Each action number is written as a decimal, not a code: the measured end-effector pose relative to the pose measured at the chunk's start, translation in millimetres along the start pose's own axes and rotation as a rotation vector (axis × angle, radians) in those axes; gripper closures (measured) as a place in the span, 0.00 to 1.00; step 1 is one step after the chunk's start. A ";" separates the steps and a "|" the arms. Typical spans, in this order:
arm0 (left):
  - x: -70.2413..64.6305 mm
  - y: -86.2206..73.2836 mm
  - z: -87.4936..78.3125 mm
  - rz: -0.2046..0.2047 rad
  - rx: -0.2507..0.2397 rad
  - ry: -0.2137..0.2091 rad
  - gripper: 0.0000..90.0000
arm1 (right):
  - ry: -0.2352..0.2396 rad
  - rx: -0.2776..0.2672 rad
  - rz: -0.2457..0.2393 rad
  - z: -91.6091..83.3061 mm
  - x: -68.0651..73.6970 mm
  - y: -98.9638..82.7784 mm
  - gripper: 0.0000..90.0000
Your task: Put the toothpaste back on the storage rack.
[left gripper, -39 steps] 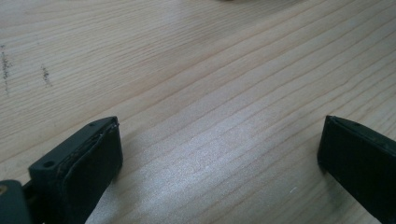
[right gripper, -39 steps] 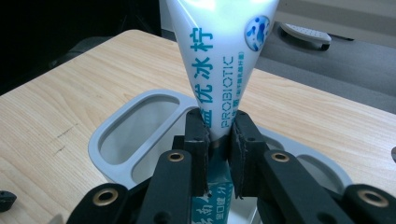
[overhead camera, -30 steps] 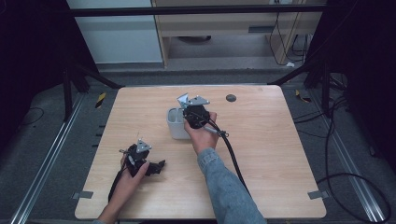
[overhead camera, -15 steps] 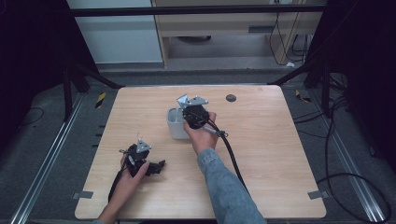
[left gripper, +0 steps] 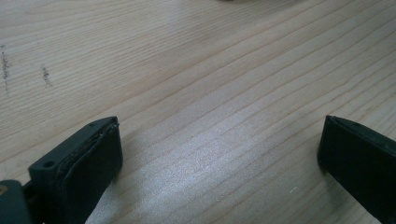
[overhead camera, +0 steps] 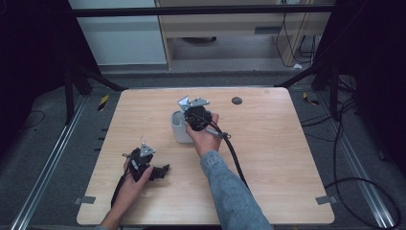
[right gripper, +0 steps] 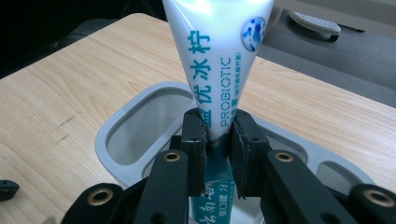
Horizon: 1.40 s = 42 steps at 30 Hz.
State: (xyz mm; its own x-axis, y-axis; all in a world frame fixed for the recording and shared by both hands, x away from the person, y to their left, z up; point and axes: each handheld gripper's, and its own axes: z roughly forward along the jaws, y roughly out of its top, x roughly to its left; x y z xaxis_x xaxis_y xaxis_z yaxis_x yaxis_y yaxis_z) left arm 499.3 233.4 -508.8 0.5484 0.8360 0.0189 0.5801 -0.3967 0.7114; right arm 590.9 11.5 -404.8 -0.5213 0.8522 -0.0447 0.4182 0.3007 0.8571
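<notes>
A white toothpaste tube (right gripper: 219, 60) with teal lettering stands upright between the pads of my right gripper (right gripper: 219, 128), which is shut on its lower part. The jaws have just eased open slightly, and the tube is still pinched between them. Under it sits a pale grey holder (right gripper: 112, 135) with open compartments; the tube's lower end reaches into it. From above, the right gripper (overhead camera: 194, 112) points down over the holder (overhead camera: 178, 130) at mid table. My left gripper (overhead camera: 160, 171) rests near the front left, open, its jaws wide apart over bare wood (left gripper: 219, 140).
A small dark round disc (overhead camera: 236, 100) lies on the wooden table (overhead camera: 287, 158) toward the far right. The right gripper's black cable (overhead camera: 234, 153) trails back across the table toward the person. Dark floor and rails surround the table.
</notes>
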 end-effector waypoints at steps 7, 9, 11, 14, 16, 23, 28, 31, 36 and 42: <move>-0.1 0.2 -0.1 0.005 0.003 -0.002 0.00 | 0.005 0.009 -0.001 2.2 0.9 2.9 0.85; -0.2 0.3 -0.1 0.007 0.003 -0.003 0.00 | 0.007 0.011 -0.003 3.0 0.9 4.6 0.85; -0.2 0.2 0.0 0.006 0.003 -0.003 0.00 | 0.009 0.014 -0.002 3.3 1.3 5.1 0.85; -0.2 0.2 0.0 0.007 0.003 -0.003 0.00 | 0.012 0.018 -0.004 3.3 1.4 5.1 0.85; -0.2 0.2 -0.1 0.007 0.004 -0.003 0.00 | 0.013 0.018 -0.003 3.0 1.4 5.1 0.85; -0.2 0.3 0.0 0.006 0.003 -0.002 0.00 | 0.020 0.022 -0.009 -0.1 1.3 5.2 0.84; -0.2 0.3 0.0 0.006 0.003 -0.003 0.00 | 0.022 0.031 -0.029 -3.6 0.6 3.1 0.79; -0.2 0.2 0.0 0.006 0.003 -0.003 0.00 | 0.023 0.032 -0.027 -5.1 0.3 2.8 0.77; -0.2 0.3 -0.1 0.007 0.003 -0.003 0.00 | 0.021 0.035 -0.035 -11.1 0.4 4.9 0.69; -0.4 0.2 0.0 0.004 0.002 -0.003 0.00 | 0.019 0.044 -0.044 -15.6 -1.2 5.9 0.66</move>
State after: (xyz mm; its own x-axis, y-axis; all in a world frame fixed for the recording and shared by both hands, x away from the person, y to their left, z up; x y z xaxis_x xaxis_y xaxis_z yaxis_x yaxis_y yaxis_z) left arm 499.3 233.0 -508.6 0.5526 0.8332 0.0202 0.5787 -0.4010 0.7101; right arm 582.4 5.6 -391.7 -0.5541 0.8294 -0.0718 0.4267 0.3570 0.8309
